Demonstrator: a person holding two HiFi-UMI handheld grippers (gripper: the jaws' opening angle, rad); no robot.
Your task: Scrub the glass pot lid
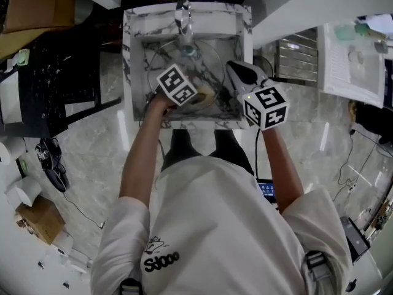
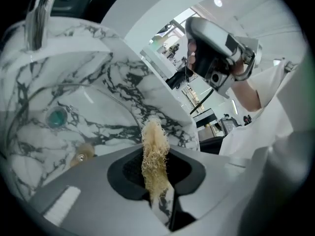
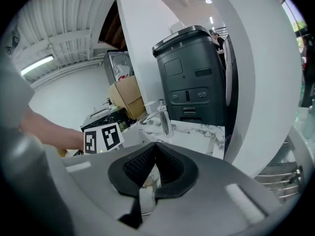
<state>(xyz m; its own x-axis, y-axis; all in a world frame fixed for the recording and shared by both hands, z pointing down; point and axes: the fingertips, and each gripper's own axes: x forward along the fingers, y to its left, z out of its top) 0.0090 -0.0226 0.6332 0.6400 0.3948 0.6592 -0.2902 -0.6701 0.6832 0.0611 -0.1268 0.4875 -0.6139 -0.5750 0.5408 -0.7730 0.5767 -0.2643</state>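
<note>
In the marble sink [image 1: 136, 60], left claw [image 2: 155, 181] clenches a loofah scrubber [image 2: 154, 149]; right claw [image 3: 149, 177] apparently pinches the glass pot lid [image 1: 206, 63] rim: stiff, likely slippery, fragile.

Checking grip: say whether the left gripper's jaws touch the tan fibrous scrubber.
Touching: left gripper view shows left gripper jaws clamping the tan fibrous scrubber.

Both arms were stretched out forward, left arm [image 1: 138, 158] and right arm [image 1: 279, 165] about parallel. The left tool [image 2: 156, 156] was clamped on a loofah [image 2: 154, 134]. The right tool [image 3: 155, 149] sat just beside it, jaws pinched on the lid [image 1: 209, 66].
</note>
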